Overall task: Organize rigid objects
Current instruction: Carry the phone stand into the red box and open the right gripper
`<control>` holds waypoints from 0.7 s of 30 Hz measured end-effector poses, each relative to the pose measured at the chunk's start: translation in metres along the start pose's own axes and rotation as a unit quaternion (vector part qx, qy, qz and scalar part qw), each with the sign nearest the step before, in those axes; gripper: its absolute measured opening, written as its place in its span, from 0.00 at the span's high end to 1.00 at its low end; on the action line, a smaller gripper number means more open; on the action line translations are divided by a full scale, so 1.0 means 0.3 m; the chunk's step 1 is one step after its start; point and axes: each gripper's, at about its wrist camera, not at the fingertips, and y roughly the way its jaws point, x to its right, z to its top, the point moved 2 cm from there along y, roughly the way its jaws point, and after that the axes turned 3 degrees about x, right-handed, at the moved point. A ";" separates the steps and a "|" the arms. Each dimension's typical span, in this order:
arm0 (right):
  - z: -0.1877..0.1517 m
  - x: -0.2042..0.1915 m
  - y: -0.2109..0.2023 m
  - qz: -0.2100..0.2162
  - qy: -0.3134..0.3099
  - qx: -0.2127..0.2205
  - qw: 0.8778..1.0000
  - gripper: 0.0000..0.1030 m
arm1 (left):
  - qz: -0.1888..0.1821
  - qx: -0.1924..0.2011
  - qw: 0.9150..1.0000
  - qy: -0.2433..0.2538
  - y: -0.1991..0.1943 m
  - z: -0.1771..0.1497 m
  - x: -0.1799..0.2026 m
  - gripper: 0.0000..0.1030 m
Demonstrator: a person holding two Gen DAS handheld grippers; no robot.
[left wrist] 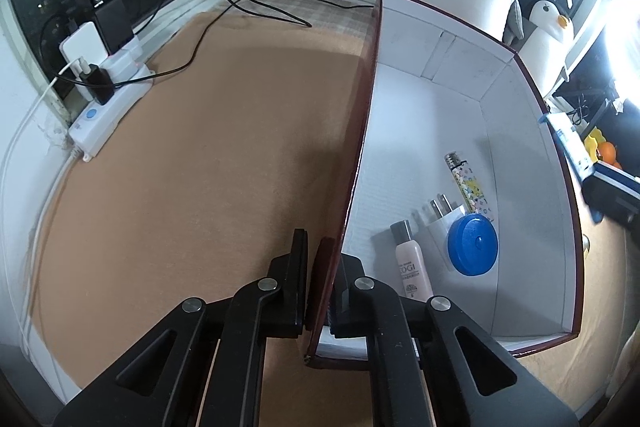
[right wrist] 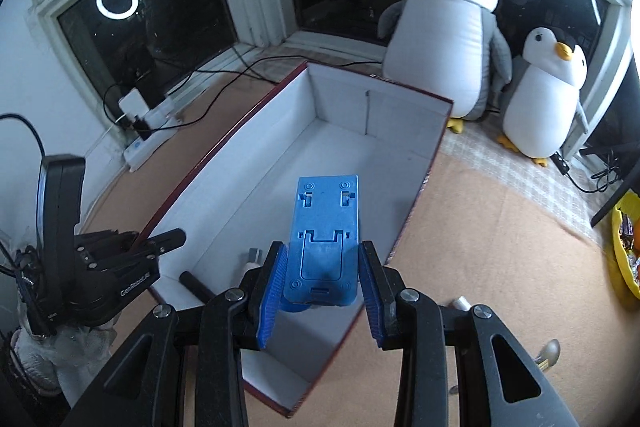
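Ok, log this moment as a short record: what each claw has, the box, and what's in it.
left claw: shut on the box's side wall
right claw: shut on the blue plastic stand, held over the box
box: open-topped, white inside, dark red outside, on the tan surface
in the box: pink bottle, white plug adapter, round blue case, patterned lighter
behind the box: two plush penguins

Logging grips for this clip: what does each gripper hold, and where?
Left gripper pinches the white-lined red cardboard box by its side wall. Right gripper holds the blue plastic folding stand by its lower side edges.
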 end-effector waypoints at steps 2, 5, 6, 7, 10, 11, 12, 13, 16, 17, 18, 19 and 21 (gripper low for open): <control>-0.007 -0.023 0.010 0.002 -0.003 -0.004 1.000 0.68 | -0.001 0.001 1.000 0.002 -0.001 -0.001 0.001 0.94; -0.017 -0.055 0.033 0.006 -0.005 -0.011 1.000 0.68 | -0.002 0.004 1.000 0.005 -0.003 -0.001 0.002 0.94; -0.019 -0.060 0.039 0.007 -0.005 -0.013 1.000 0.68 | -0.002 0.004 1.000 0.006 -0.004 -0.002 0.003 0.94; -0.022 -0.070 0.047 0.008 -0.007 -0.015 1.000 0.68 | -0.002 0.005 1.000 0.007 -0.005 -0.003 0.002 0.94; -0.026 -0.094 0.067 0.010 -0.011 -0.020 1.000 0.68 | -0.004 0.006 1.000 0.007 -0.006 -0.004 0.001 0.94; -0.027 -0.101 0.074 0.011 -0.012 -0.021 1.000 0.68 | -0.004 0.007 1.000 0.007 -0.006 -0.004 -0.001 0.94; -0.028 -0.107 0.080 0.011 -0.012 -0.023 1.000 0.68 | -0.004 0.007 1.000 0.008 -0.006 -0.004 -0.001 0.94; -0.030 -0.112 0.083 0.013 -0.013 -0.024 1.000 0.68 | -0.005 0.008 1.000 0.008 -0.006 -0.005 -0.001 0.94; -0.031 -0.123 0.098 0.013 -0.015 -0.028 0.999 0.68 | -0.005 0.008 1.000 0.008 -0.007 -0.005 -0.001 0.94; -0.033 -0.126 0.105 0.013 -0.016 -0.029 0.999 0.68 | -0.005 0.008 1.000 0.008 -0.007 -0.005 0.000 0.94; -0.033 -0.128 0.110 0.014 -0.015 -0.031 0.999 0.68 | -0.005 0.008 1.000 0.008 -0.007 -0.005 0.000 0.94; -0.034 -0.130 0.116 0.014 -0.014 -0.032 0.999 0.68 | -0.005 0.008 1.000 0.008 -0.007 -0.005 -0.001 0.94; -0.037 -0.129 0.122 0.016 -0.014 -0.034 0.999 0.68 | -0.004 0.008 1.000 0.008 -0.007 -0.005 -0.001 0.94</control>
